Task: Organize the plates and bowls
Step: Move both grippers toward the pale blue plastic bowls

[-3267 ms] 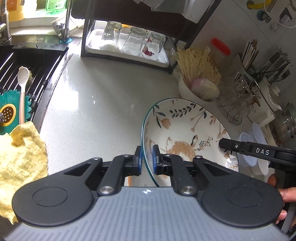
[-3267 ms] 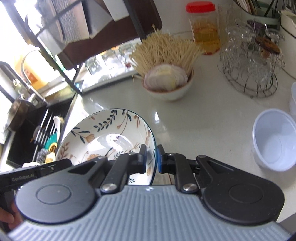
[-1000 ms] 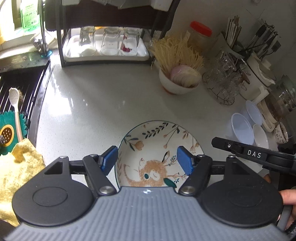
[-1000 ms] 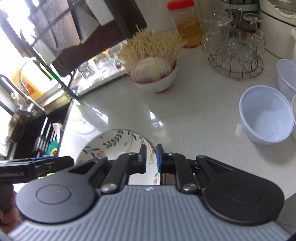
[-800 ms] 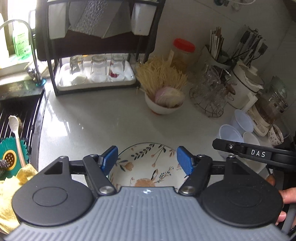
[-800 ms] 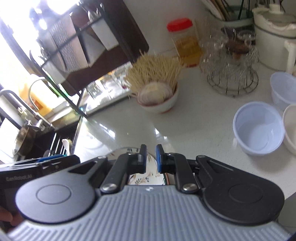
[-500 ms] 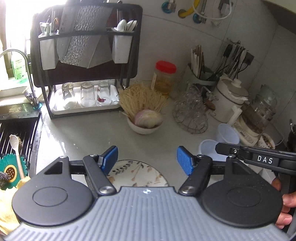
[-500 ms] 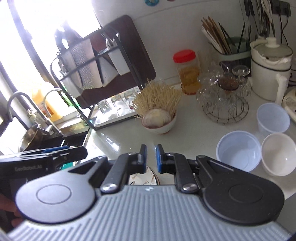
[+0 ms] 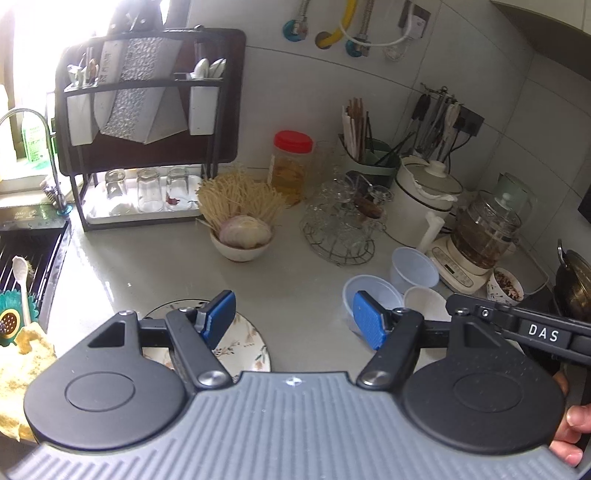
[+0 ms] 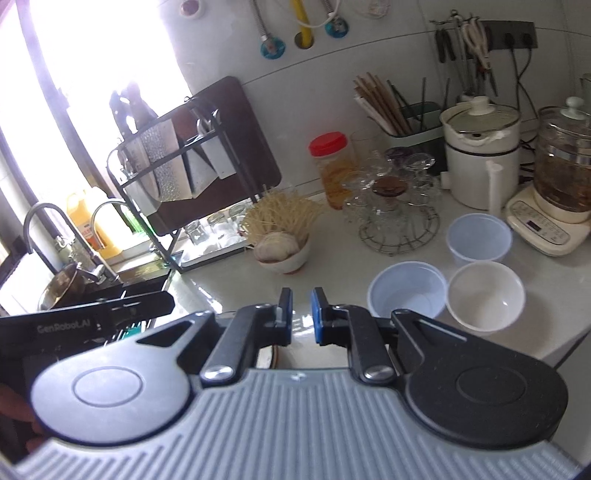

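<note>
Both claws have lifted off the flat floral ceramic plate (image 9: 243,343). Wide-open left gripper (image 9: 293,317) hovers empty; nearly closed, empty right gripper (image 10: 301,312) sits nearer the pale-blue plastic bowl (image 10: 406,291), ahead-right.

Kitchen corner. Pale grey counter (image 9: 155,266), glossy, reflecting daylight. White tiled wall (image 9: 295,92) behind it, with yellow and metal hoses (image 9: 343,22) entering through wall fittings. Window (image 10: 92,55) at the left, strongly overexposed. Below it a sink (image 9: 26,251) with a curved tap (image 10: 40,229). Black two-tier rack (image 9: 147,122) stands on the counter against a dark board. Socket strip (image 10: 513,33) on the wall at the right, cables hanging from it.
</note>
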Demonstrator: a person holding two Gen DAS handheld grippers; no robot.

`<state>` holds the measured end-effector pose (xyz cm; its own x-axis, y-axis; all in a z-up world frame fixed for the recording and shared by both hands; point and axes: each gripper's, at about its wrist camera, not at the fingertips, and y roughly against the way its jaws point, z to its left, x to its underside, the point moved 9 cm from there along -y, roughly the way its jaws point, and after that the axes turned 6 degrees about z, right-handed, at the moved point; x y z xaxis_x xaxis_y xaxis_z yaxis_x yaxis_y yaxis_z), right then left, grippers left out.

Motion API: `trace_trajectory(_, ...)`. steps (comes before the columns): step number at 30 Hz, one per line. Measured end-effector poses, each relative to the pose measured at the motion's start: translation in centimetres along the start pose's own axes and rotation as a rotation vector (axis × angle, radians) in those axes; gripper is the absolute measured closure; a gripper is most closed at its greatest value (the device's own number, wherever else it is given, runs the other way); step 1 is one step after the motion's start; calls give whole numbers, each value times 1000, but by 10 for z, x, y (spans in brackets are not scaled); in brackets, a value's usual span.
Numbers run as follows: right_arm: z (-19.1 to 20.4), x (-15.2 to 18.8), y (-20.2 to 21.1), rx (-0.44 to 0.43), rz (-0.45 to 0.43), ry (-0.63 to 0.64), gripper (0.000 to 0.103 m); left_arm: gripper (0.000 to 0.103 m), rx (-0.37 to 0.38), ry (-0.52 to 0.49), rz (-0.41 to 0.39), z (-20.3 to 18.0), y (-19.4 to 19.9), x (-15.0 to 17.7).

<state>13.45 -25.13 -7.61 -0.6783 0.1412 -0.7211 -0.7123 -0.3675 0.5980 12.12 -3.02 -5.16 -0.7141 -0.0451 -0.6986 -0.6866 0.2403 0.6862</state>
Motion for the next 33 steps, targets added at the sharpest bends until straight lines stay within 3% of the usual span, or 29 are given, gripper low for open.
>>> trace_trajectory(9,-42,29,37,35,-1,-29,89,28,-1,-28,5,-50,7,24)
trace_trajectory(22,-80,71,52,77,26,-101,88,28,49,-67,135,-104,-29,67)
trace_trajectory(33,-121,89,47,146,42,-243,88,28,109,-139,177,-138,-63,62)
